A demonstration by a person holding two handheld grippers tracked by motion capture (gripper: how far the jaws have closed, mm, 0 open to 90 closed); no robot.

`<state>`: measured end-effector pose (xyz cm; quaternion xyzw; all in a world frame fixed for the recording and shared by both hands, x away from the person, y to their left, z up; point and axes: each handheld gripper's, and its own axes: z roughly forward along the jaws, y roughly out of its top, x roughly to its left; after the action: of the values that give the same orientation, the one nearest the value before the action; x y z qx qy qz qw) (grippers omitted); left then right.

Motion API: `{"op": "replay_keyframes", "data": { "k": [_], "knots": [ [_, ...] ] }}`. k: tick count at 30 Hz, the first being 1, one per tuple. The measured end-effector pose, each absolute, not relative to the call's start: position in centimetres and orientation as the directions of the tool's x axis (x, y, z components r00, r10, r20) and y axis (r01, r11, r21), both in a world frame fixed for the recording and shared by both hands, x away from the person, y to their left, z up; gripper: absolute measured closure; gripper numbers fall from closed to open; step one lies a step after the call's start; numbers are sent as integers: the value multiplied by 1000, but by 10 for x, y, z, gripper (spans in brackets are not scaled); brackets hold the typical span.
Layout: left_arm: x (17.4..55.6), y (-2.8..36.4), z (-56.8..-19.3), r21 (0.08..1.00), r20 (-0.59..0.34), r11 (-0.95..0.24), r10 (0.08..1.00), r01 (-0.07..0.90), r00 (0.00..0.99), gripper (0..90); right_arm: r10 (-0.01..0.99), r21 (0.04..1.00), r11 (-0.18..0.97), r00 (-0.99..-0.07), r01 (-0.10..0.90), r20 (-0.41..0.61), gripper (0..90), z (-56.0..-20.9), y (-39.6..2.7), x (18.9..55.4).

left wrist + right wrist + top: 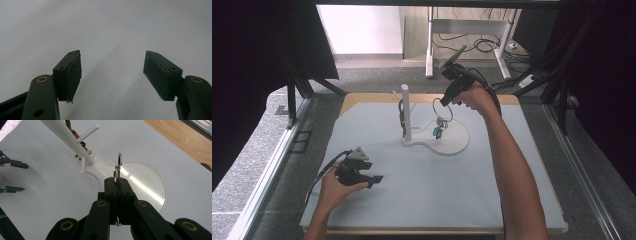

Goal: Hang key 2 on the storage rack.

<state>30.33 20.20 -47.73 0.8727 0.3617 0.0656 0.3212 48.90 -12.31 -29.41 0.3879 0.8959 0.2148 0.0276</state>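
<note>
Right gripper (445, 101) had its fingers clamped on a metal key ring (442, 107), keys (439, 128) dangling above the white stand base (452, 142) beside the post (406, 112). Left gripper (376, 179) rested low on the tabletop (437, 190), fingers spread apart, holding nothing.

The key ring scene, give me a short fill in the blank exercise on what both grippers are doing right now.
1. The right gripper is shut on a metal ____.
2. The left gripper has its jaws ____, with nothing between them.
3. The white stand has a round ____ lying flat on the table.
4. In the high view, small charms hang ____ the ring.

Missing words: ring; open; base; below
</note>
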Motion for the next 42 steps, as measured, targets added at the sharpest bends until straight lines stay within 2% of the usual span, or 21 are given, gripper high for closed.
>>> {"op": "replay_keyframes", "data": {
  "k": [18, 42],
  "knots": [
    [303, 202, -477, 617, -132, -522, 670, 589, 731, 312, 721, 378, 607, -685, 699, 108, 879, -300, -105, 510],
    [303, 203, -476, 621, -131, -521, 667, 586, 733, 312, 696, 417, 609, -707, 675, 127, 879, -307, -71, 515]
  ]
}}
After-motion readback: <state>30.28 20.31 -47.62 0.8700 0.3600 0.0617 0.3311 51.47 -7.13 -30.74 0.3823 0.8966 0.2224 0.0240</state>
